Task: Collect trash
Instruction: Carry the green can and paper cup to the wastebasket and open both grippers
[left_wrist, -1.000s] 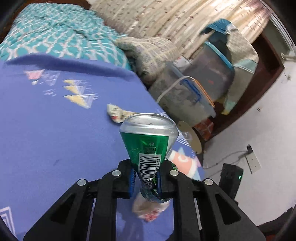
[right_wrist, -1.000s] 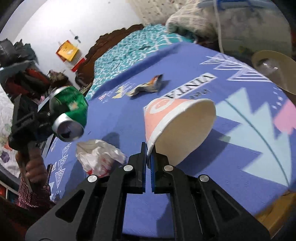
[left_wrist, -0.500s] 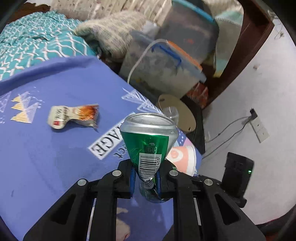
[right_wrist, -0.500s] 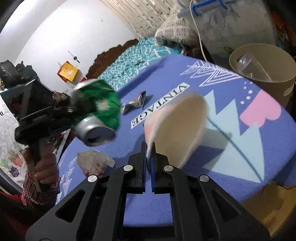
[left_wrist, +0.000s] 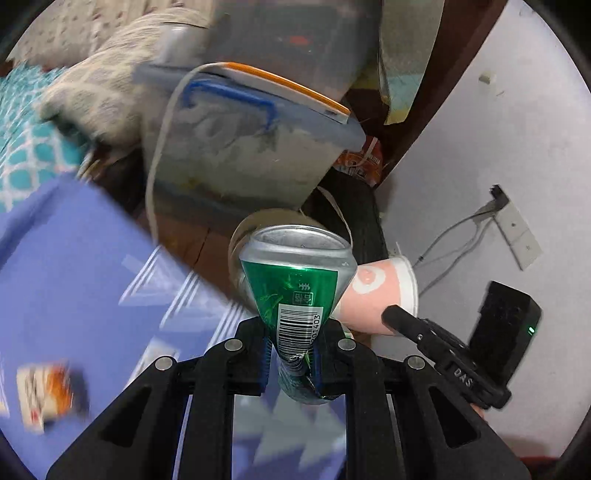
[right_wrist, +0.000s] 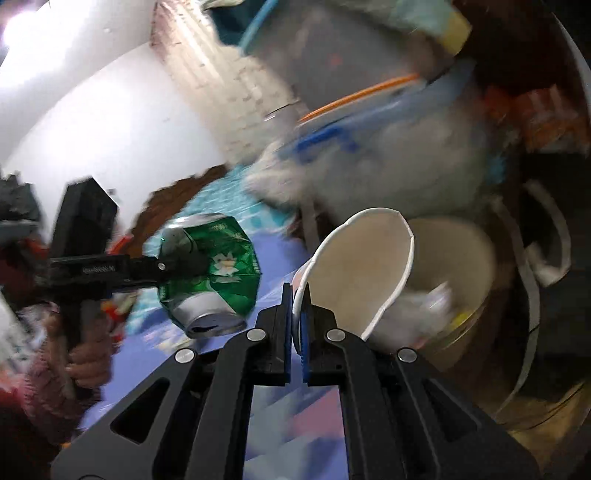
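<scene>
My left gripper (left_wrist: 295, 354) is shut on a crushed green can (left_wrist: 297, 280), pinching its flattened lower end with the silver top pointing away. The can (right_wrist: 210, 269) also shows in the right wrist view, held out at the left. My right gripper (right_wrist: 295, 314) is shut on the rim of a paper cup (right_wrist: 362, 273), whose pink and white outside (left_wrist: 373, 295) appears just right of the can in the left wrist view. Both hang past the edge of the purple cloth (left_wrist: 66, 277), above a tan round bin (right_wrist: 454, 273) with some trash inside.
A blurred snack wrapper (left_wrist: 48, 387) lies on the purple cloth at lower left. A clear storage box with a blue handle (left_wrist: 243, 147) stands behind the bin beside a patterned pillow (left_wrist: 96, 96). A wall socket with cables (left_wrist: 513, 225) sits right. A person's hand (right_wrist: 85, 362) holds the left gripper.
Both grippers swung away from the middle of the cloth to its edge, carrying the can and the cup over the tan bin. The wrapper slid to the lower left of the left wrist view.
</scene>
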